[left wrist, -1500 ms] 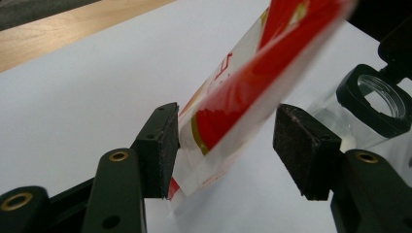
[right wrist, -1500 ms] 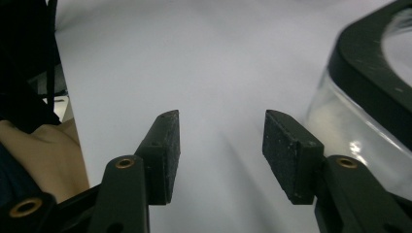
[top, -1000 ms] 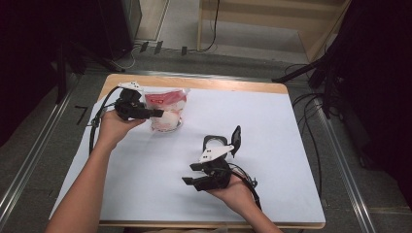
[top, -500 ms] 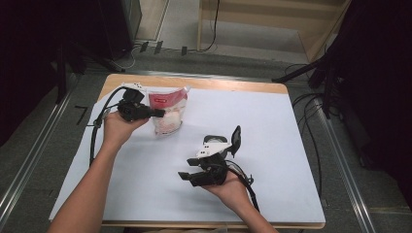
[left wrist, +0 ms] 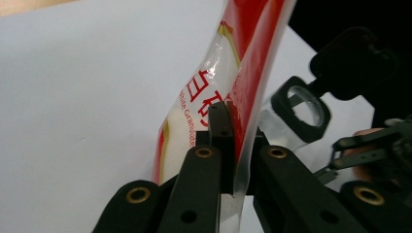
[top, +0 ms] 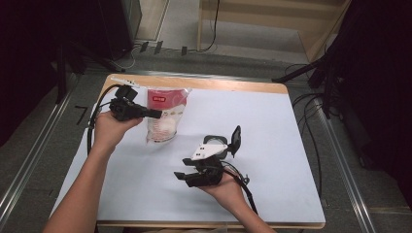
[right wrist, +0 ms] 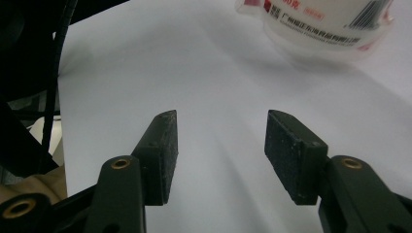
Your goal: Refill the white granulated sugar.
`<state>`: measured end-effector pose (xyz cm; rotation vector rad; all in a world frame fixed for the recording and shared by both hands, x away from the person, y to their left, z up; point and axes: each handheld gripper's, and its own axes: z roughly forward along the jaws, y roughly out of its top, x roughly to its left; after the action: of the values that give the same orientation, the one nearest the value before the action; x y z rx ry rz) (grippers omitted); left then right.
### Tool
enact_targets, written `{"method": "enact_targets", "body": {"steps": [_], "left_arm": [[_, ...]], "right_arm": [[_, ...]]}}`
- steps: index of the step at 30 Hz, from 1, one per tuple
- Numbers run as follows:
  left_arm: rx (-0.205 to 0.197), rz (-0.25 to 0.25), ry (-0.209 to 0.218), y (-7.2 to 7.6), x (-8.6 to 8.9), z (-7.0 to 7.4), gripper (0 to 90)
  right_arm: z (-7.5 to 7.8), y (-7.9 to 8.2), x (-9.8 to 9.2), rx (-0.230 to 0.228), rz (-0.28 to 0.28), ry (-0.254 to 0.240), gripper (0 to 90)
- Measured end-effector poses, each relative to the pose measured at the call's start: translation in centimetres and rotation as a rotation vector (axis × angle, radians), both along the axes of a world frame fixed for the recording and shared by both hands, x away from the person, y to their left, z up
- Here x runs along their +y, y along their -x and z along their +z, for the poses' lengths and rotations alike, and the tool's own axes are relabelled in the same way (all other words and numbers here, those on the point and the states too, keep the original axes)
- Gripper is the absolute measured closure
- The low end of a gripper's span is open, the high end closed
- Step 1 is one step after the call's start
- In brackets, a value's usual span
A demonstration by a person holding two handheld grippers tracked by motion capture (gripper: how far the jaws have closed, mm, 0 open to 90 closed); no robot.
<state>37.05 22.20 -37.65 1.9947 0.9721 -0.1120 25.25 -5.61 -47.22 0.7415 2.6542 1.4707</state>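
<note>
A person's two forearms reach in from the near edge of a table covered by a white sheet (top: 272,145). Nearest is the right gripper (top: 206,167), held low over the sheet a little right of centre, its two black jaws spread wide with nothing between them. In the right gripper view (right wrist: 218,155) the dark pads frame bare white paper.

Farther off and to the left, the left gripper (top: 154,114) points rightward and pinches the side edge of a clear plastic bag (top: 164,116) with a red top band, holding white granules. In the left gripper view (left wrist: 228,145) the jaws are clamped together on the bag's thin film. The bag sits toward the far left of the table, its long axis running from the far edge toward the person, its full lower end resting on or just above the sheet; which, I cannot tell.

The relation that matters: the bag lies ahead and to the left of the free right gripper, well apart from it, so that gripper would probably have to travel forward and leftward to reach the bag's loose end.

Readable print: red lettering on the bag includes "Granulated", preceded by what looks like "White", beside large red Chinese characters. The right gripper view shows a barcode and small Chinese print, too fine to read.
</note>
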Motion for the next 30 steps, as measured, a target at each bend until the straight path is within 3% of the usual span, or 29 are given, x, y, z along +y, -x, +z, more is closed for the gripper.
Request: {"method": "enact_targets", "body": {"steps": [5,6,9,15,17,21,30], "left_arm": [[-0.029,-0.027,0.010,1.1,-0.1,1.4,90.0],[-0.047,-0.040,0.007,1.4,-0.1,1.6,90.0],[-0.048,-0.049,0.026,1.7,-0.1,2.0,90.0],[-0.043,-0.069,0.011,2.6,-0.7,2.7,90.0],[-0.044,-0.081,0.020,2.9,-0.7,2.9,90.0],[-0.031,-0.090,0.044,3.5,-0.7,3.3,90.0],[-0.026,-0.119,0.051,5.2,-1.3,4.6,90.0]], "right_arm": [[-0.1,-0.1,0.4,-0.002,-0.010,-0.003,47.9],[-0.1,-0.2,0.4,0.001,-0.016,-0.012,49.2],[-0.2,-0.4,0.6,-0.002,-0.041,-0.065,49.4],[-0.6,-0.3,1.1,-0.005,-0.043,-0.023,49.0],[-0.6,-0.3,1.2,0.008,-0.046,-0.023,52.7],[-0.8,-0.2,1.4,0.005,-0.046,-0.007,52.1],[-1.2,-0.5,2.1,0.000,-0.074,-0.008,54.0]]}}
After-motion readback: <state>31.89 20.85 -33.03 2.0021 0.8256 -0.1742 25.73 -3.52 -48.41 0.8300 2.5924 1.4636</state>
